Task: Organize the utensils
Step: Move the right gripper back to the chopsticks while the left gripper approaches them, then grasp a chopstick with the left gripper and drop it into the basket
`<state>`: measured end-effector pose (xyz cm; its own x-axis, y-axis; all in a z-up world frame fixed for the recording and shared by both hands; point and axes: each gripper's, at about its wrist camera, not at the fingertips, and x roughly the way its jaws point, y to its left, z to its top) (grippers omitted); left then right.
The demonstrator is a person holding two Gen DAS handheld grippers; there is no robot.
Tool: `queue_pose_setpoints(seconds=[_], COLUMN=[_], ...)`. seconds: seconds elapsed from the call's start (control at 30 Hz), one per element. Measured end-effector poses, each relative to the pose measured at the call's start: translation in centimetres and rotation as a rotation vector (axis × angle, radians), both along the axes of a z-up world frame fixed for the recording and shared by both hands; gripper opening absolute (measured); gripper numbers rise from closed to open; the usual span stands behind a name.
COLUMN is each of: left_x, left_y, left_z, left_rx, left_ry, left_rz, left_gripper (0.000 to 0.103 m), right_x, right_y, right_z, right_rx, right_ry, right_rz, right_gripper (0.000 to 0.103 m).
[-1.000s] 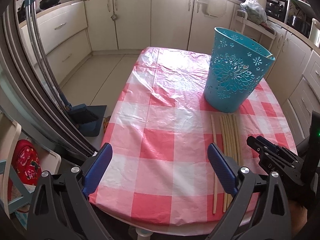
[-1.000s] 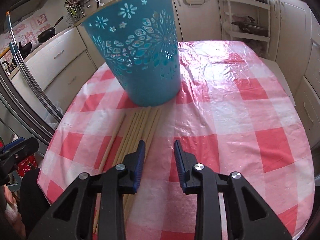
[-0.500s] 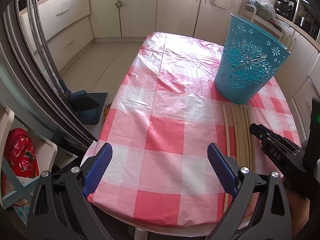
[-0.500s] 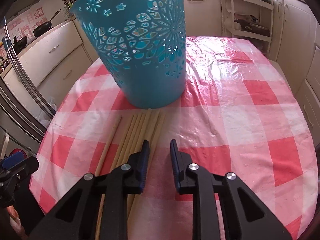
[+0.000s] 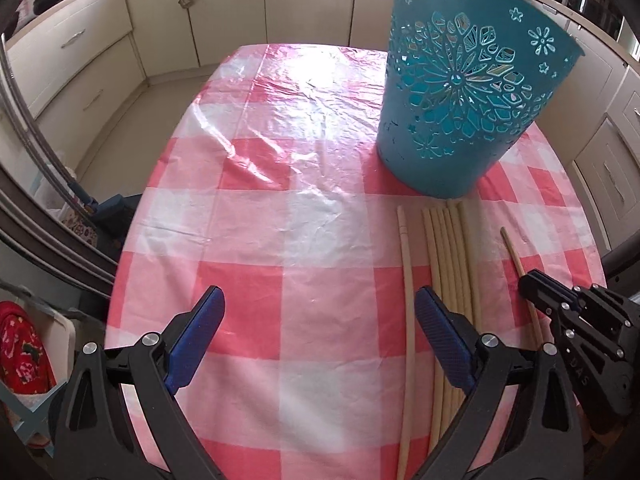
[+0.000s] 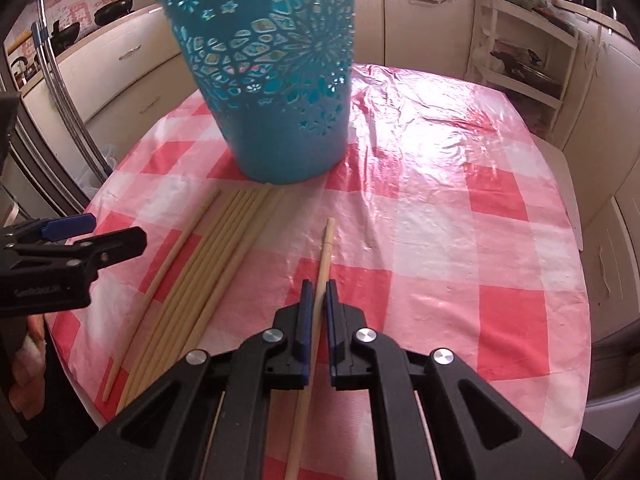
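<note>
right tongs (image 6: 316,300) pinch one chopstick (image 6: 325,248) lengthwise, apart from the bundle (image 6: 216,248) lying on the checked cloth (image 6: 460,220) before the blue basket (image 6: 276,80); left tongs (image 5: 318,332) gape wide, empty. judged progress: early, no chopstick visibly binned, one lone stick and the bundle left.

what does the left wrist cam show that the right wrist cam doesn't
Only the left wrist view shows the left gripper head-on, its blue pads wide apart and empty, plus a red floral bag off the table's left edge.

Only the right wrist view shows the right gripper shut on a single chopstick, and a white shelf rack in the background.

Both show the blue cut-out basket, the row of chopsticks lying in front of it, and the pink checked tablecloth.
</note>
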<state>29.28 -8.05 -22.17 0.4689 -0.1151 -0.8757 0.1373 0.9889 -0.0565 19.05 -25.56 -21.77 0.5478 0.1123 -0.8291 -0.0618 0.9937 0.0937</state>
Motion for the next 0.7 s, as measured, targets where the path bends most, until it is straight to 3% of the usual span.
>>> queue_pose_setpoints(seconds=[0.2,0.4,0.5,0.63,0.7], left_x=[1.3,1.8,1.6,1.3,1.3], left_y=[-1.8,-2.9,-3.5,-4.5,-4.7], left_z=[-1.0,-1.4,-1.2,-0.9,-0.9], left_rx=[0.042,0.069,0.061,0.052,0.045], left_ry=[0.003,-0.008,-0.024,-0.034,-0.020], left_rz=[-0.020,-0.054,-0.086,-0.143,-0.153], left_gripper=[0.092,0.073,0.056,0.011,0.005], right_x=[0.1,0.2,0.2,0.4,0.4], right_y=[-0.6,-0.9,-1.1,-1.3,-1.3], right_z=[0.0,-0.1,-0.3,-0.4,-0.4], right_rx=[0.050,0.088,0.100,0.109,0.108], right_ry=[-0.011,-0.019,-0.021,-0.031,-0.040], right_rz=[-0.012,-0.014,-0.014,-0.015,-0.013], right_gripper=[0.007,0.007,0.007,0.007,0.007])
